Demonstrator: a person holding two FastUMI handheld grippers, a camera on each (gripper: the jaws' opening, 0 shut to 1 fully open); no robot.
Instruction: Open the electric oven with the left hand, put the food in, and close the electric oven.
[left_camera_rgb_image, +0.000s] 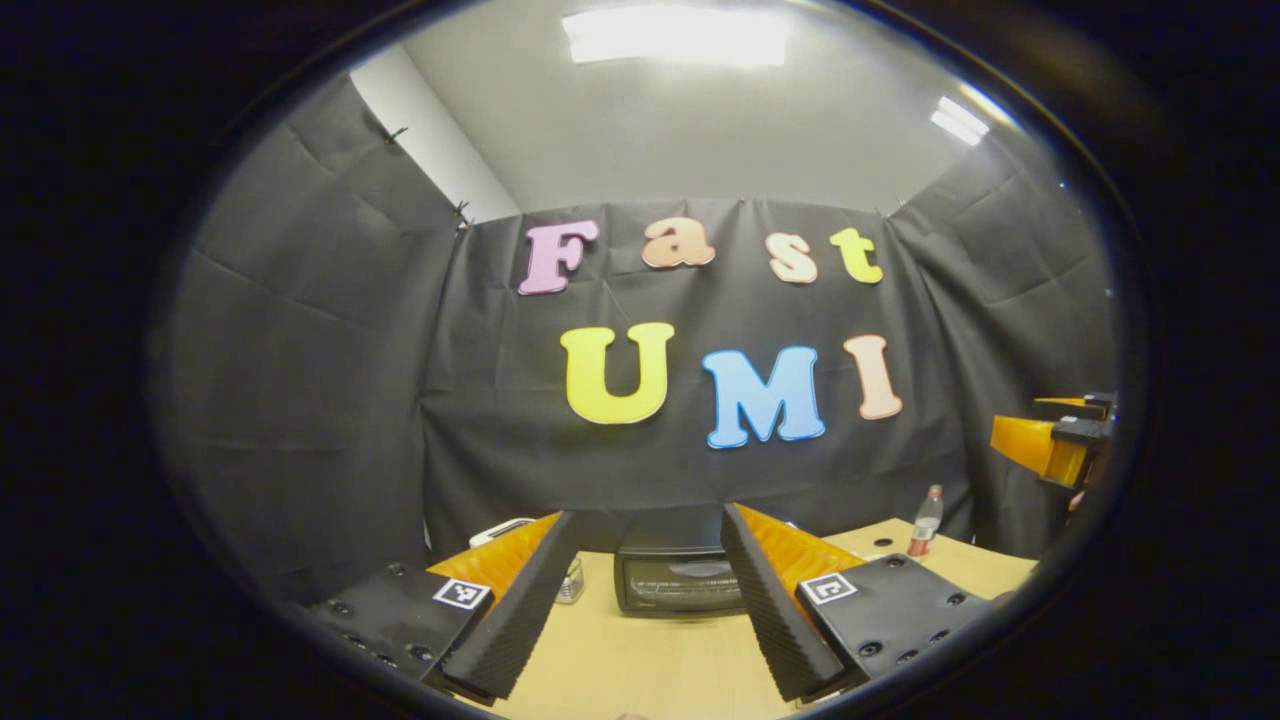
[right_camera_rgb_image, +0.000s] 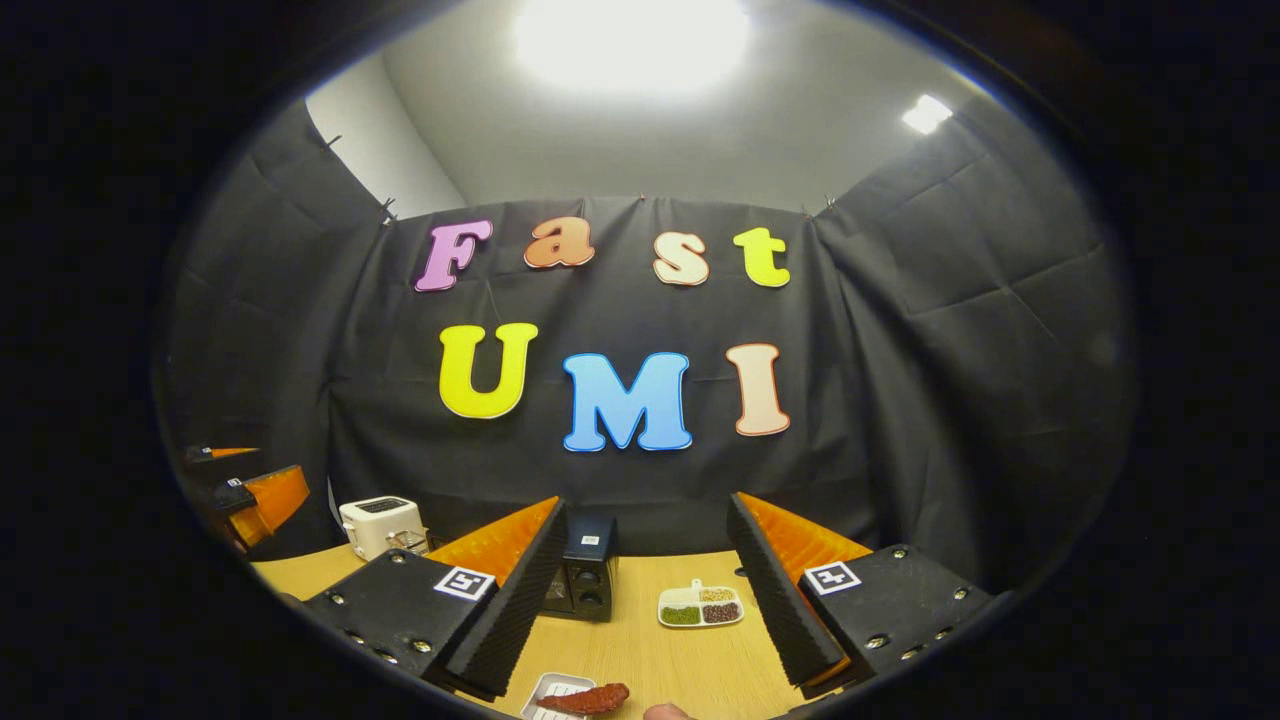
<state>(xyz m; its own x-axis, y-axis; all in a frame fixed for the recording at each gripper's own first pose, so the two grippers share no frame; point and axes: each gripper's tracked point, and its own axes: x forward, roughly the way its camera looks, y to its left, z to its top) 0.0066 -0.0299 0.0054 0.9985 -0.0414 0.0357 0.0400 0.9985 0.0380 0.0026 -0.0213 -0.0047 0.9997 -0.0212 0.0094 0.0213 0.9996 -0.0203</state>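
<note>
The black electric oven (left_camera_rgb_image: 680, 580) stands at the back of the wooden table (left_camera_rgb_image: 640, 665) with its glass door closed, straight ahead of my left gripper (left_camera_rgb_image: 648, 560). That gripper is open, held above the table and short of the oven, with nothing between its fingers. In the right gripper view the oven (right_camera_rgb_image: 585, 578) shows side-on, partly behind my left finger. My right gripper (right_camera_rgb_image: 648, 555) is open and holds nothing. A reddish piece of food (right_camera_rgb_image: 585, 698) lies on a small white tray (right_camera_rgb_image: 552, 692) at the near table edge, below the right gripper.
A white toaster (right_camera_rgb_image: 382, 525) stands at the back left of the table. A divided white dish of beans (right_camera_rgb_image: 700, 605) sits to the right of the oven. A small bottle with a red label (left_camera_rgb_image: 925, 522) stands at the far right. A glass jar (left_camera_rgb_image: 572, 580) is left of the oven.
</note>
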